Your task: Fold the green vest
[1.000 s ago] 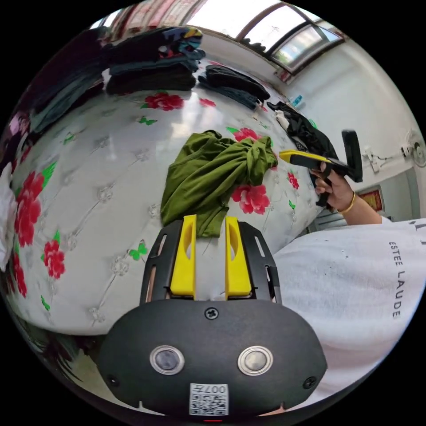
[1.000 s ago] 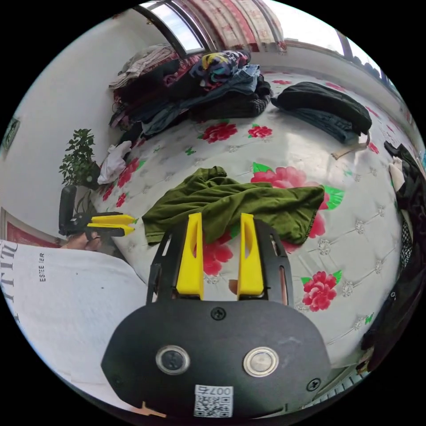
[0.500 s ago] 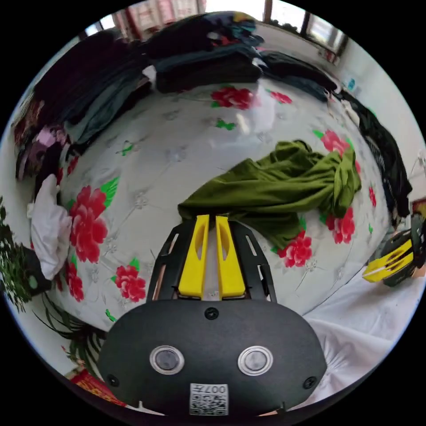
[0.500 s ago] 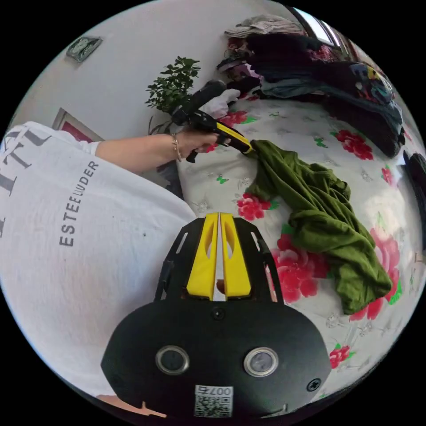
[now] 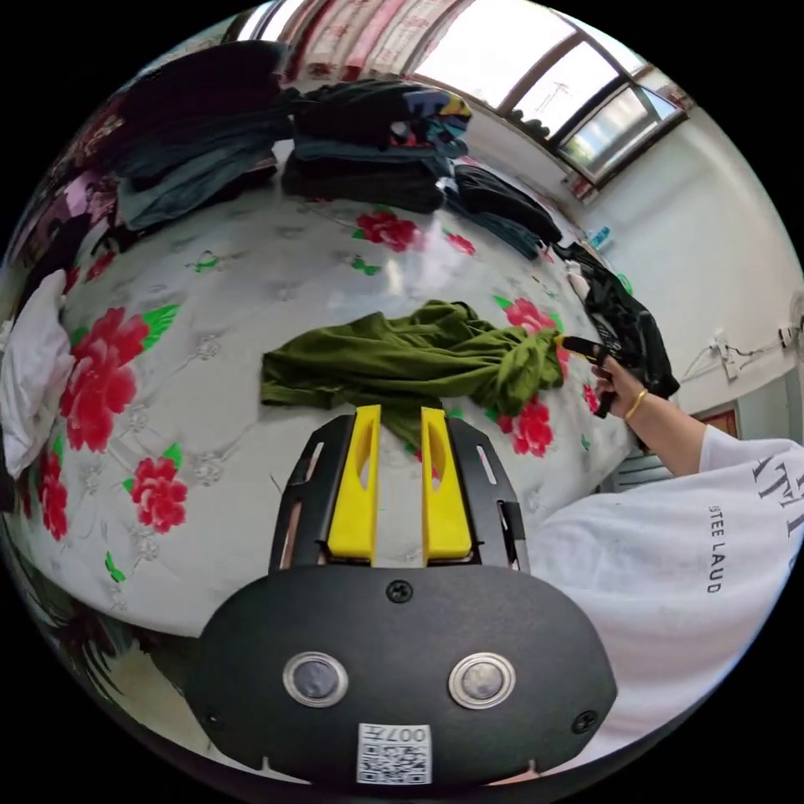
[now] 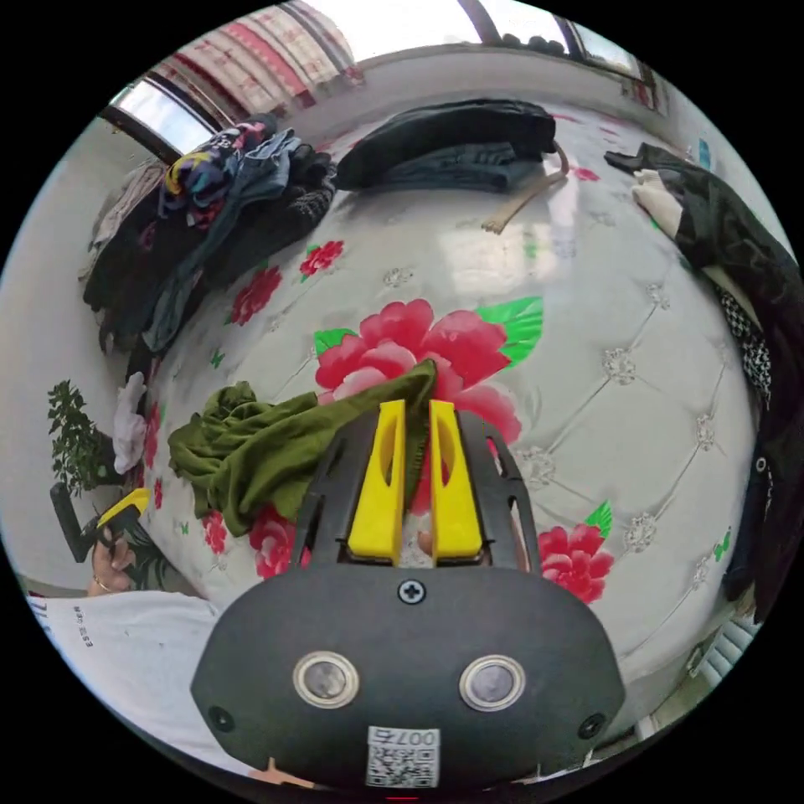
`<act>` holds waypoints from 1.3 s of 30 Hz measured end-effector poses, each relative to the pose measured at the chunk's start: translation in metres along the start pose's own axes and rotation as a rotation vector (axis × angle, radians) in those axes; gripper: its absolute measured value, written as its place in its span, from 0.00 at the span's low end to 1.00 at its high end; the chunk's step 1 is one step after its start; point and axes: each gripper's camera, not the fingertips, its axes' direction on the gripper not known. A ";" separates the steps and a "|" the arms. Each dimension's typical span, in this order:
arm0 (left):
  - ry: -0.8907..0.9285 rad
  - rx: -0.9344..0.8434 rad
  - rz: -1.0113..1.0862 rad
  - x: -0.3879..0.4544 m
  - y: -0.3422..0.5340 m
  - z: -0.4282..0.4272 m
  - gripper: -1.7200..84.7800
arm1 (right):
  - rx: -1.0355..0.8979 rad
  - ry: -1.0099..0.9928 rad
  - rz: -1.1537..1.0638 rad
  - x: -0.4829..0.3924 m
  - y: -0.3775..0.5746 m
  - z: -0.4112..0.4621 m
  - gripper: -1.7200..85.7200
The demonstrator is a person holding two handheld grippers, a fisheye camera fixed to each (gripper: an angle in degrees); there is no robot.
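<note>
green vest (image 6: 251,452) corner pinched in right claw (image 6: 412,410); left claw (image 5: 399,412) spread, empty.

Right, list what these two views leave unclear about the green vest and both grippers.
- Right gripper grip: in the right gripper view the green vest corner reaches its jaw tips, but whether they pinch it is unclear.
- Vest shape: bunched in both views, so armholes and hem are lost in folds.
- Left gripper: tiny at the right gripper view's edge, jaw gap unreadable there; its own view shows the jaws apart.
</note>
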 end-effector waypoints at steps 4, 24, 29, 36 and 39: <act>0.057 -0.032 0.155 0.041 -0.014 0.005 0.12 | -0.118 -0.163 -0.157 -0.028 0.018 -0.002 0.02; 0.132 -0.048 0.476 0.167 -0.021 0.035 0.22 | 0.544 -0.531 -0.667 -0.108 0.171 -0.367 0.02; 0.083 0.100 0.458 0.183 -0.055 -0.011 0.14 | 0.648 -0.550 -0.813 -0.160 0.181 -0.418 0.02; 0.104 0.276 0.386 0.175 -0.057 -0.113 0.01 | 0.787 -0.506 -0.868 -0.186 0.167 -0.460 0.02; 0.027 0.296 0.426 0.170 -0.051 -0.168 0.01 | 0.818 -0.481 -0.886 -0.185 0.159 -0.472 0.02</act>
